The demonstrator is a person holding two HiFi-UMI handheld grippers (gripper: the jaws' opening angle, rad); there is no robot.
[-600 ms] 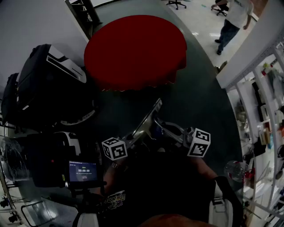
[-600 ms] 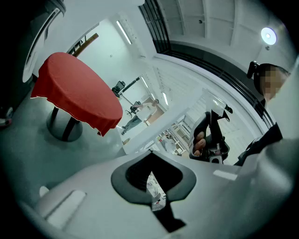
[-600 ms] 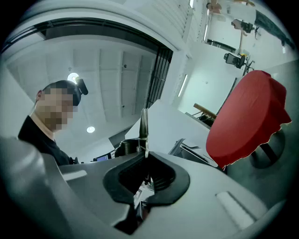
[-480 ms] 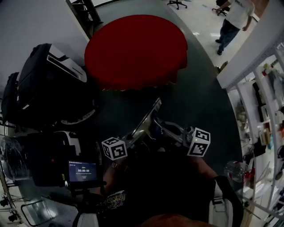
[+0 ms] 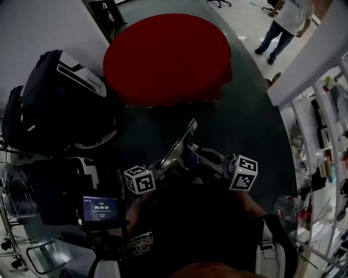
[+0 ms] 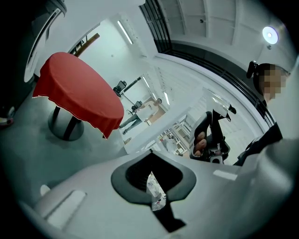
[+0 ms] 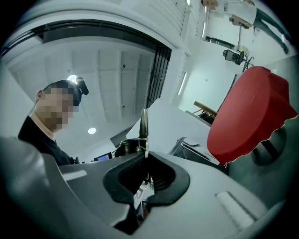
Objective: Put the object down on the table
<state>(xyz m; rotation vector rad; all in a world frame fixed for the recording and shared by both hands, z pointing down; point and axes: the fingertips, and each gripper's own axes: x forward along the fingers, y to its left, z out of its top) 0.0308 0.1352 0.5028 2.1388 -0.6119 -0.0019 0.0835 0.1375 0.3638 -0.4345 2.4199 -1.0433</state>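
Barely anything shifted: the red tabletop [image 5: 166, 59] sits a touch higher in the head view, the bystander [image 5: 283, 24] beyond it has stepped, and both tools hold as before. The thin metal plate [image 5: 179, 144] is carried near the body, well short of the tabletop. Right claw [image 7: 145, 179] is clamped on its edge; left claw [image 6: 152, 186] seemingly pinches the other end. Advice: carry it over the cloth, lower it flat, then release both sides together.

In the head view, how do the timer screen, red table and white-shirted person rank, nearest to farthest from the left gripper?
1. Timer screen, just lower left.
2. Red table, ahead at top.
3. White-shirted person, far top right.
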